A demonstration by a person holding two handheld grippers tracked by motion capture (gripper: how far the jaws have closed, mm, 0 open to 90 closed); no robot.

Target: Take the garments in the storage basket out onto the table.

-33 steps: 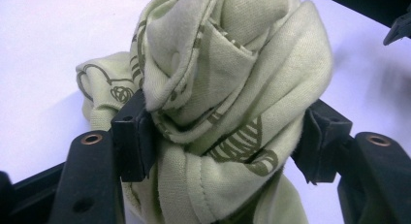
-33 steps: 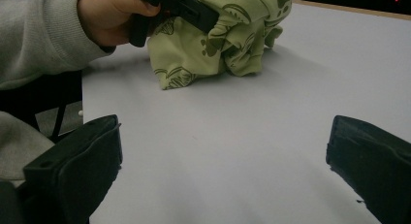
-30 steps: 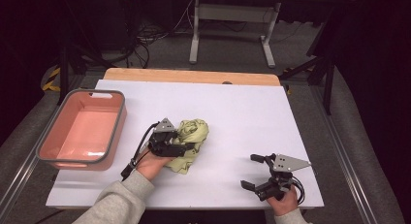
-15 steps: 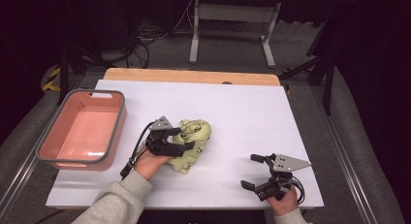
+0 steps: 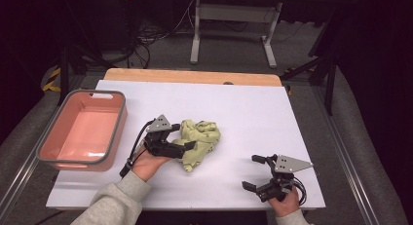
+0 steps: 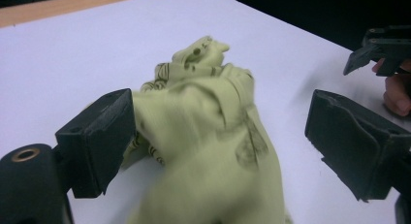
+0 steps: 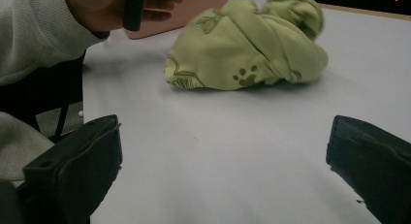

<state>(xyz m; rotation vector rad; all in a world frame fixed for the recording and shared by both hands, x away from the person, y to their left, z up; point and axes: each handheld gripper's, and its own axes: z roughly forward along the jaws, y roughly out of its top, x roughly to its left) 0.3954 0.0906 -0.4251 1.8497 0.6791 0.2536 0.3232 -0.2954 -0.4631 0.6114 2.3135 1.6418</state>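
Observation:
A crumpled pale green cloth with dark prints [image 5: 198,141] lies on the white table [image 5: 253,113], left of centre. My left gripper [image 5: 182,137] is at the cloth's left side. In the left gripper view it [image 6: 218,132] stands open, jaws wide apart, with the cloth [image 6: 208,127] bulging between them and pressed against the left jaw. My right gripper [image 5: 253,172] rests open near the front right edge, apart from the cloth. Its own view [image 7: 223,156] has bare table between the jaws and the cloth [image 7: 252,49] farther off.
A pink bin with a grey rim [image 5: 48,154] stands on the table's left edge, close to the left hand. A wooden strip [image 5: 195,76] runs along the table's far edge. The floor beyond holds a stand and cables.
The left gripper has edged slightly leftward at the cloth, and the cloth's folds have shifted a little. The right gripper has stayed in place.

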